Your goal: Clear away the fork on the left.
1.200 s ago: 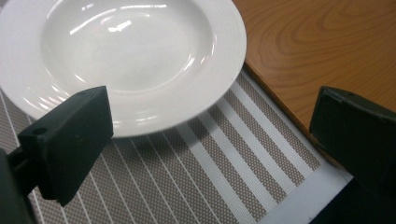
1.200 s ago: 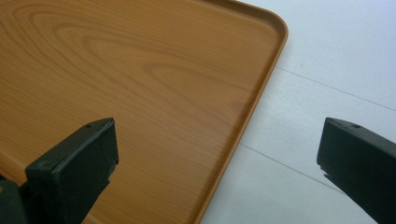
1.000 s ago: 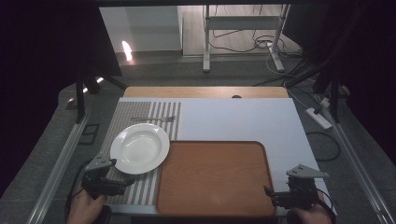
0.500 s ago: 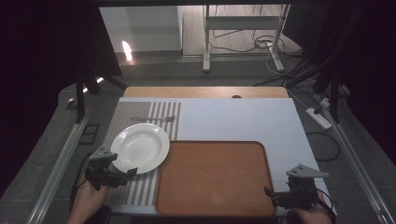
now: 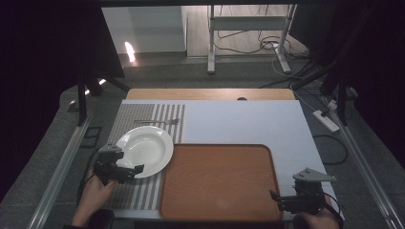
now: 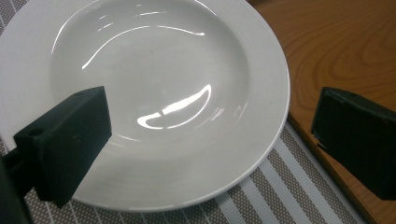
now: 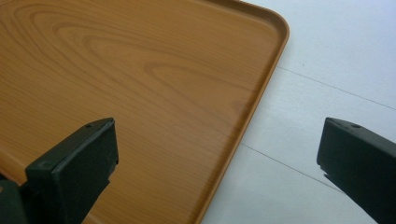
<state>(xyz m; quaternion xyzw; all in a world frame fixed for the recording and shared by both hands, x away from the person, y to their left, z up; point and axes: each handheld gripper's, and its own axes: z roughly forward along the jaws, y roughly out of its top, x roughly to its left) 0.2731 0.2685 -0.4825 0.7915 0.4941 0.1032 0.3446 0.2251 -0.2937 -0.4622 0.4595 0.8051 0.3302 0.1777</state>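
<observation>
A white deep plate lies on the striped grey placemat, just left of the wooden tray. My left gripper is open, its jaws spread over the plate's near rim with nothing held. A fork lies on the mat beyond the plate. My right gripper is open at the tray's near right corner, one jaw over the tray and the other over the white table.
The white tabletop stretches behind the tray, with a wooden strip along its far edge. A power strip and cables lie on the floor at the right. Metal rails run along both sides of the table.
My left gripper has moved forward and to the right, from the mat's near left part to the plate's near rim. The right gripper has stayed in place.
</observation>
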